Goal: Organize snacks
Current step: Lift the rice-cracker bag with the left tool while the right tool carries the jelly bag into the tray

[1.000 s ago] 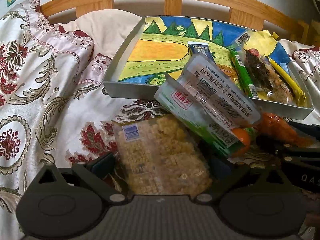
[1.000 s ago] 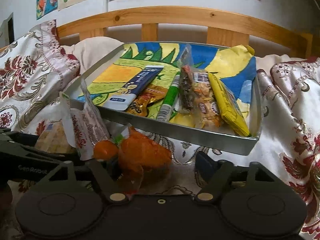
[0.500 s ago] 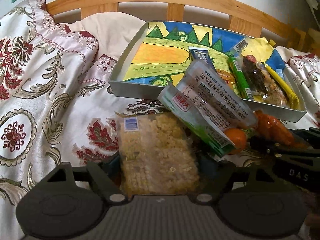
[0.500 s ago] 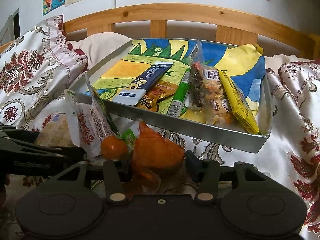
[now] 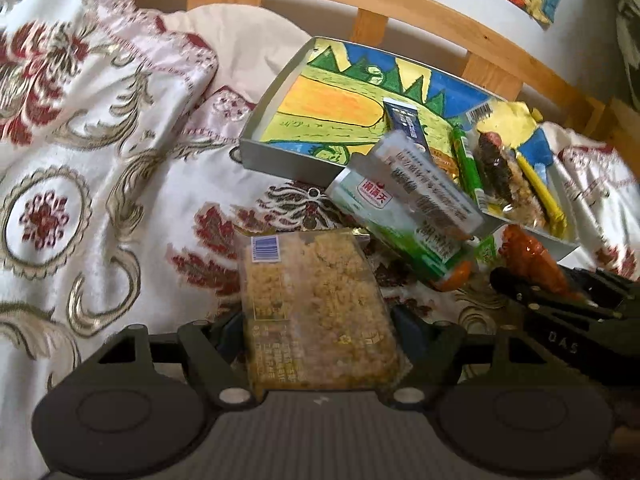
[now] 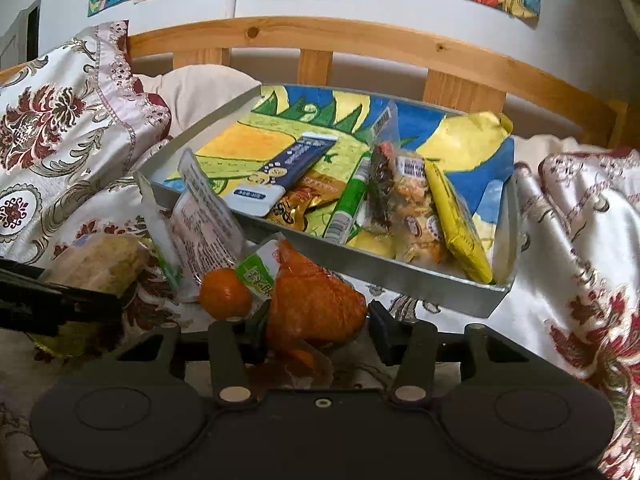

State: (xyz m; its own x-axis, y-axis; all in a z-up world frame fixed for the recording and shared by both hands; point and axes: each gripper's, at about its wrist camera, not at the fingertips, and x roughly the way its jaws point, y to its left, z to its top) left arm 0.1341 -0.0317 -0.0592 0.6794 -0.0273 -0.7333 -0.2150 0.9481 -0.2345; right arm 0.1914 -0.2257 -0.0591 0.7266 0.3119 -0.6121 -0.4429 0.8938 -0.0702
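A clear pack of yellow puffed-grain snack (image 5: 316,308) sits between the pads of my left gripper (image 5: 318,320), which is shut on it just above the bedspread. My right gripper (image 6: 316,312) is shut on a crinkly orange snack packet (image 6: 312,300), its pads pressing on both sides. The grey tray (image 6: 400,280) with a painted floor lies just beyond and holds several snacks. A green-and-white pouch (image 5: 400,220) leans against the tray's front wall. A small round orange snack (image 6: 226,294) rests beside the orange packet.
In the tray are a blue bar (image 6: 280,172), a green stick (image 6: 348,196), a nut mix pack (image 6: 408,208) and a yellow packet (image 6: 456,220). The tray's left half is bare. A floral bedspread (image 5: 80,160) surrounds it, with a wooden headboard (image 6: 320,36) behind.
The left jaws have closed onto the grain pack and moved with it, shifting the view. The right jaws have closed in on the orange packet.
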